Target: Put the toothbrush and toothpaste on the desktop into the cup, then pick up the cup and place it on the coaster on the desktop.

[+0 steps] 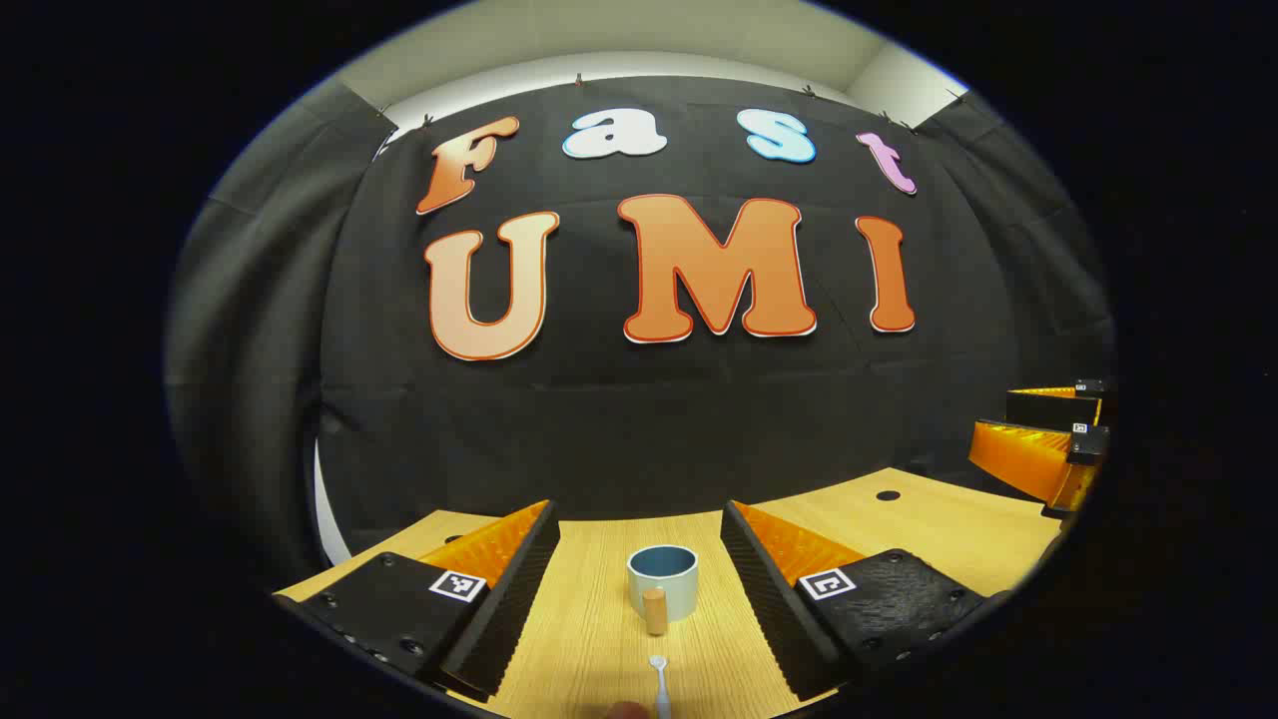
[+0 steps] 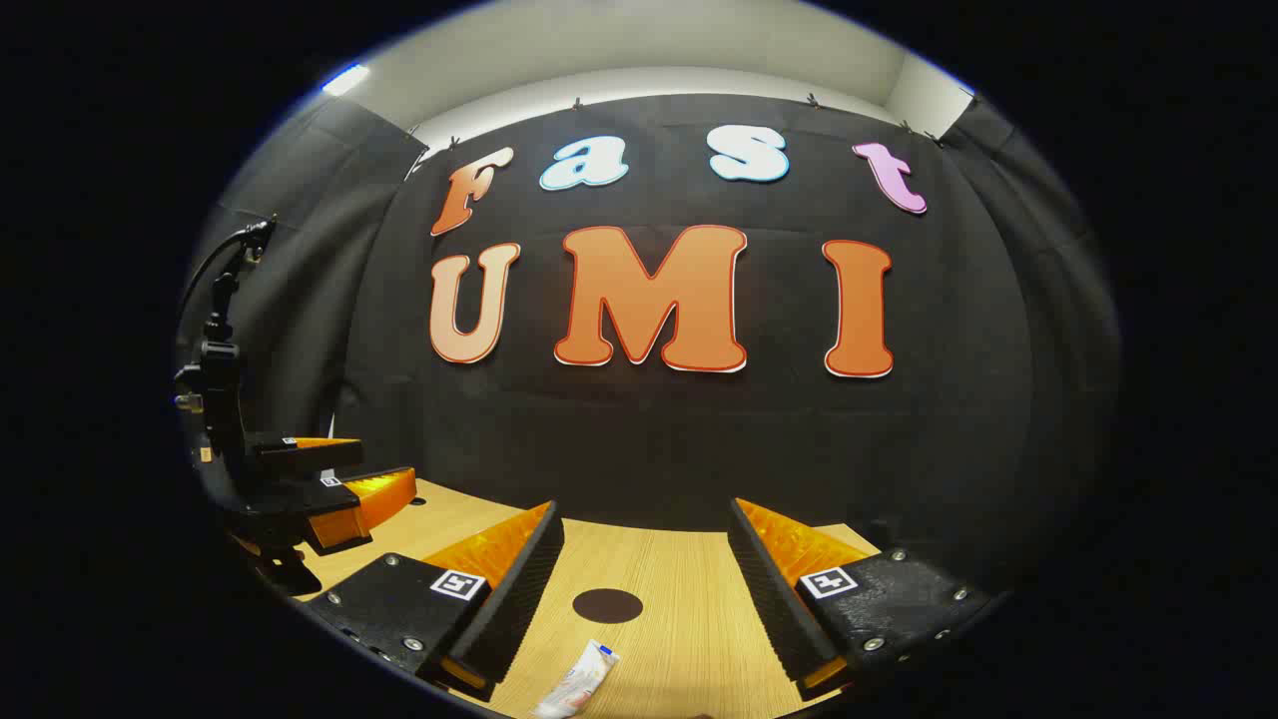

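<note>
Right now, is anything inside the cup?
What shows of the cup's blue inside past the rim looks empty; its bottom is hidden. The toothbrush lies on the desk in front, and the toothpaste lies on the desk.

I see a pale blue-grey cup, a white toothbrush, a white toothpaste tube, a dark round coaster, and light wood-grain desktop.

Toothbrush handle, toothpaste lower end cut off by picture edge
</note>
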`<action>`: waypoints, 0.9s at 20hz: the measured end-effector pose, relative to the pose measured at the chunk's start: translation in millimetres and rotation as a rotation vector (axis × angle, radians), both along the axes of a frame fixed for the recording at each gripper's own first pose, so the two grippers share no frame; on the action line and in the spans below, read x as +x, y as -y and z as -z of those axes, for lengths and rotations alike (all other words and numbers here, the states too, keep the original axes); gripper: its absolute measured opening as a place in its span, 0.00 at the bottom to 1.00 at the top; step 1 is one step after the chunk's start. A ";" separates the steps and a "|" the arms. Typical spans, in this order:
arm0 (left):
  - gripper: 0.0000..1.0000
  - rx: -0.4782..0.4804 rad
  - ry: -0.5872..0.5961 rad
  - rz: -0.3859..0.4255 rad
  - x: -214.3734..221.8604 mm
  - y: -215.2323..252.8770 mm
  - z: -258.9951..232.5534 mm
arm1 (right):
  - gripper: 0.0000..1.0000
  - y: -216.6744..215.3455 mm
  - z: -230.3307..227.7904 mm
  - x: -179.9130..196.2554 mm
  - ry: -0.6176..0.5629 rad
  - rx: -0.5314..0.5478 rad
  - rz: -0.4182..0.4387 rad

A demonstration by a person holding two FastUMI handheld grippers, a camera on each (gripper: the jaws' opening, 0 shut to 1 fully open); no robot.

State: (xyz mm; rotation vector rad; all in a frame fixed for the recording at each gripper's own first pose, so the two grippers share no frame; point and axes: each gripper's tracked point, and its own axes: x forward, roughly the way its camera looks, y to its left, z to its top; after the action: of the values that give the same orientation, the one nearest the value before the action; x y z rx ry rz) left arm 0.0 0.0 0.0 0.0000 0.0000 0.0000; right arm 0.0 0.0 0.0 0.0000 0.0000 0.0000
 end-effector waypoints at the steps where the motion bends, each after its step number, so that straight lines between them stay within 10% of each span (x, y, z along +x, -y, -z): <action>1: 0.98 -0.002 -0.004 -0.001 0.1 0.5 1.8 | 0.99 -0.1 0.7 0.5 -0.002 0.000 -0.001; 18: 0.98 -0.010 -0.003 -0.028 -4.8 -8.0 2.3 | 0.99 -9.6 13.5 3.4 -0.048 0.039 -0.025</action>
State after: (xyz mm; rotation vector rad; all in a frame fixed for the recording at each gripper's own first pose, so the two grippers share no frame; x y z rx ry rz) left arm -4.8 8.0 -2.3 -0.0095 0.0032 0.0278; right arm 3.4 9.6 -13.5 0.0392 0.0480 0.0247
